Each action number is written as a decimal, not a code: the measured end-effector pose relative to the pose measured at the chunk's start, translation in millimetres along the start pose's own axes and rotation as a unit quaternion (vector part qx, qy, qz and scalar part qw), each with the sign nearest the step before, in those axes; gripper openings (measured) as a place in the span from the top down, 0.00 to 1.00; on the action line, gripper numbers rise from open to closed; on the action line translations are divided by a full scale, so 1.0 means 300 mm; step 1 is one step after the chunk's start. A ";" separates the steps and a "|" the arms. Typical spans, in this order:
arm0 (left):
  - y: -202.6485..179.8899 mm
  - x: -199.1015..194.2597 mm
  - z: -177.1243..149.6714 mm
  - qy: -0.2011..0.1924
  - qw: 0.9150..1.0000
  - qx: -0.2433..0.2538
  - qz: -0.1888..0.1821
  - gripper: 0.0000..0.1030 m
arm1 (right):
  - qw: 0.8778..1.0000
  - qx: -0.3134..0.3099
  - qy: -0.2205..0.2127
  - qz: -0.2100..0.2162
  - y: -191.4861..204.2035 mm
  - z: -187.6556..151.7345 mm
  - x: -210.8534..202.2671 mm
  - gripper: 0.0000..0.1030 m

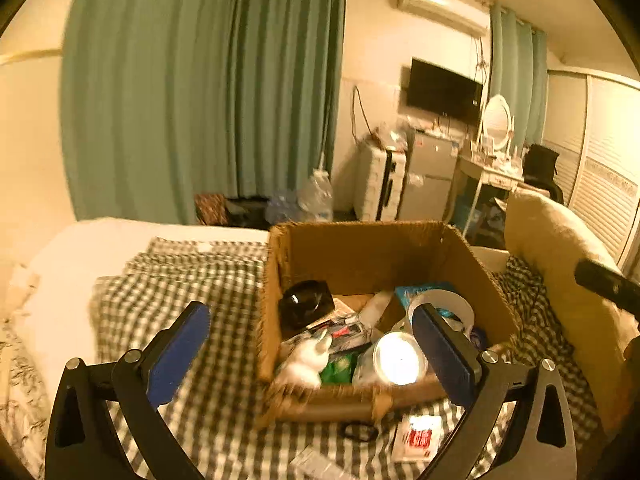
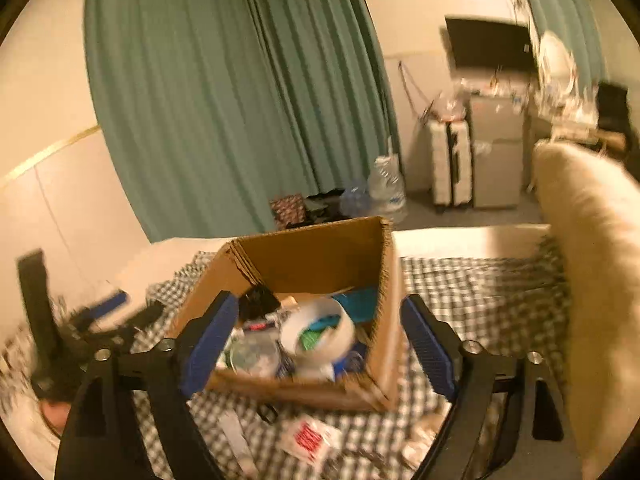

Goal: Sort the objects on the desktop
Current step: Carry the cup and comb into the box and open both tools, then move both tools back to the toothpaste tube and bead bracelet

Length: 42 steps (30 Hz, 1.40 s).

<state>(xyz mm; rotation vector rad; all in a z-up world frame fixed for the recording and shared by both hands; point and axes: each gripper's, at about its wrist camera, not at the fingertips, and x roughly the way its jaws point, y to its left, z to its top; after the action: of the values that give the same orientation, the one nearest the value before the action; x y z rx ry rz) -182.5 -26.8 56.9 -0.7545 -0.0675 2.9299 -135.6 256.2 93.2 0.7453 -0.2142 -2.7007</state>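
Left gripper [image 1: 312, 344]: jaws spread wide, nothing grasped. Cardboard box [image 1: 360, 248] of sorted items is seen just ahead, between and beyond the jaws. Right gripper [image 2: 320, 334]: jaws released, empty. White packet [image 2: 310, 438] is left on the checked bedcover [image 2: 480, 292] below the jaws. Risk: soft bedding may be pinched with it, or the box nudged.

Contents of the cardboard box [image 1: 360, 256] overlap one another; a glare-washed round lid [image 1: 400, 358] hides whatever lies beneath it. The red-printed white packet [image 2: 310, 438] is too blurred to read, and the flat white item [image 1: 316, 466] is cut by the bottom edge. The left gripper [image 2: 100, 312] smears into motion blur in the right wrist view.
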 end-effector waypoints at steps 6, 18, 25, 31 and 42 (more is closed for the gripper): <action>-0.003 -0.104 -0.173 0.013 0.999 -0.029 0.003 0.00 | 0.999 -0.026 0.019 -0.027 0.044 -0.190 -0.106 0.05; -0.034 0.133 -0.586 0.164 0.984 -0.072 0.001 0.00 | 0.983 -0.005 0.167 -0.075 -0.040 -0.563 0.114 0.05; 0.008 0.231 -0.594 0.170 0.974 -0.150 -0.013 0.00 | 0.973 0.018 0.210 -0.091 -0.078 -0.625 0.216 0.05; -0.035 0.312 -0.628 0.198 0.975 -0.104 0.010 0.00 | 0.966 0.019 0.233 -0.108 -0.084 -0.659 0.293 0.05; -0.096 0.338 -0.655 0.219 0.975 -0.032 0.028 0.00 | 0.957 0.001 0.254 -0.137 -0.082 -0.714 0.359 0.03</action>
<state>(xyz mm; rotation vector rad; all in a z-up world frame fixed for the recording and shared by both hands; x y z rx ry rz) -172.7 17.0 -161.6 -1.4129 -0.1019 2.7454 -117.9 229.2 -145.8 1.5308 0.0140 -2.6361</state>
